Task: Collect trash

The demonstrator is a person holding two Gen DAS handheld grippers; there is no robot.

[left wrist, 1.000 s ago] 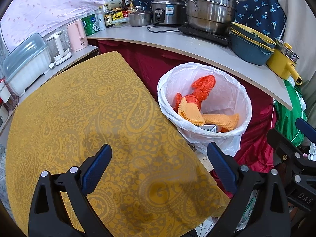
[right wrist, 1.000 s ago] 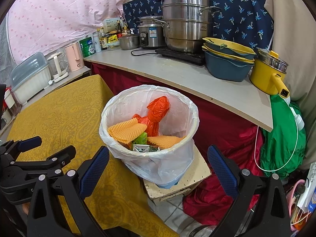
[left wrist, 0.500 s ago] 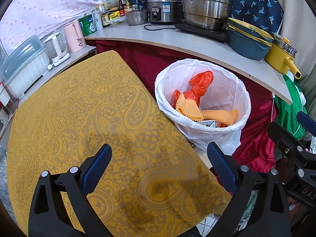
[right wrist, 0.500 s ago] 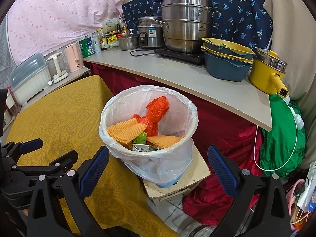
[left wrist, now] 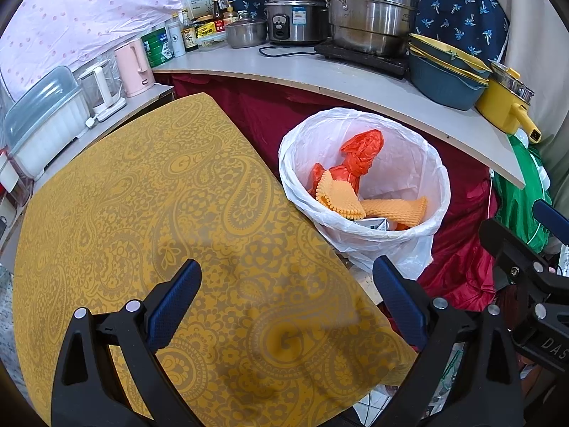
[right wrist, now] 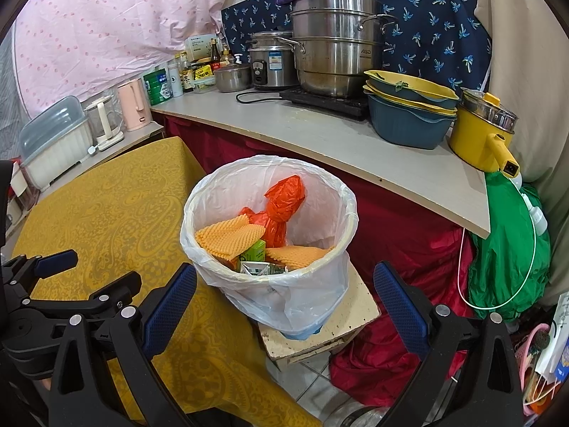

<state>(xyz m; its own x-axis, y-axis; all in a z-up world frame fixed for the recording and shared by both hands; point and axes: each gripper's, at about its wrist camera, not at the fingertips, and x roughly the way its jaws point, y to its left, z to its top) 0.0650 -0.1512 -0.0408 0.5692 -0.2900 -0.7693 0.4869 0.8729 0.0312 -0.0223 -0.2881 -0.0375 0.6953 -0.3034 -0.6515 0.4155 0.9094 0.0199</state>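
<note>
A trash bin lined with a white bag stands beside the yellow-clothed table. In it lie a tied orange plastic bag, orange foam sheets and a green carton. My left gripper is open and empty above the table's near right corner. My right gripper is open and empty, just in front of the bin. The left gripper also shows at the left of the right wrist view.
The bin sits on a small worn stool. Behind runs a grey counter with steel pots, a rice cooker, stacked basins and a yellow pot. A green bag hangs at the right. Red cloth drapes below the counter.
The left gripper has drawn back and risen slightly, so the bin and counter sit a little lower in its view. The right gripper has hardly moved. Both stay open.
</note>
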